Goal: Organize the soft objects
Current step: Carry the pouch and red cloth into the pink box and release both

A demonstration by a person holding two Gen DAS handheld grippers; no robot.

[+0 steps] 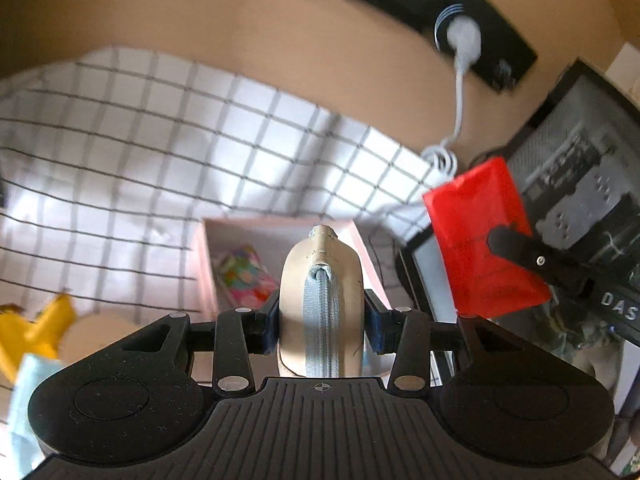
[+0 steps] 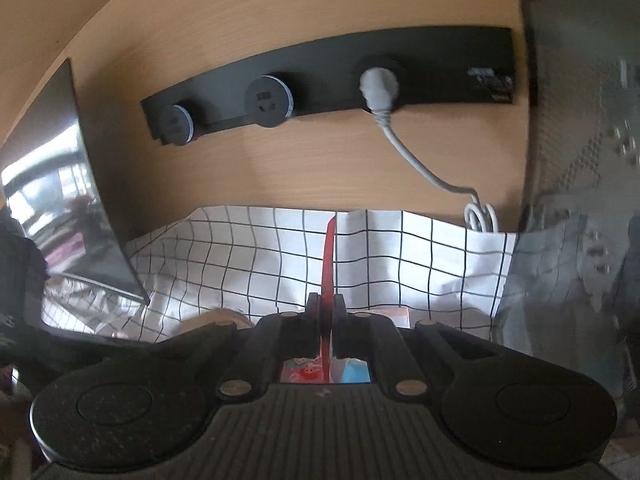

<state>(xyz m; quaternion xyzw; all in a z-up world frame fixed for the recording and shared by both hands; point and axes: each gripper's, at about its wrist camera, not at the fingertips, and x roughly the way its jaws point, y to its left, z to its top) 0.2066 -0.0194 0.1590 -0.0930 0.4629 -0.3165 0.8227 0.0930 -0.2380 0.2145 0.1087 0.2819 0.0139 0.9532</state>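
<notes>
— While both hands hang over the checked cloth (image 1: 168, 152), what is in the pink box (image 1: 208, 264)?

— From the left wrist view, a packet with a bright, many-coloured print (image 1: 244, 276) lies inside, against the left wall. I cannot make out what the print is; it is blurred. The box stands on the cloth, just ahead of the left gripper (image 1: 322, 320).

— And that gripper's jaws?

— About half apart and clamped on a beige pouch with a grey-blue zipper (image 1: 322, 304). The blue pads (image 1: 271, 328) press its two sides, and the pouch stands on end, zipper facing the camera, its top in front of the box's opening.

— The other hand?

— The right gripper (image 2: 326, 312) has its jaws closed right down on a thin red pouch (image 1: 480, 240). In its own camera the pouch shows edge-on as a red strip between the fingers; from the left camera it is a flat red rectangle held up to the right of the pink box, with one black finger (image 1: 516, 246) across its face.

— Anything else about?

— A yellow soft thing (image 1: 36, 332) lies at the far left on the cloth. On the wooden back panel (image 2: 280, 168) sits a black socket strip (image 2: 320, 76) with a grey plug (image 2: 378, 88) in it, its cable running down to the cloth's edge.
</notes>
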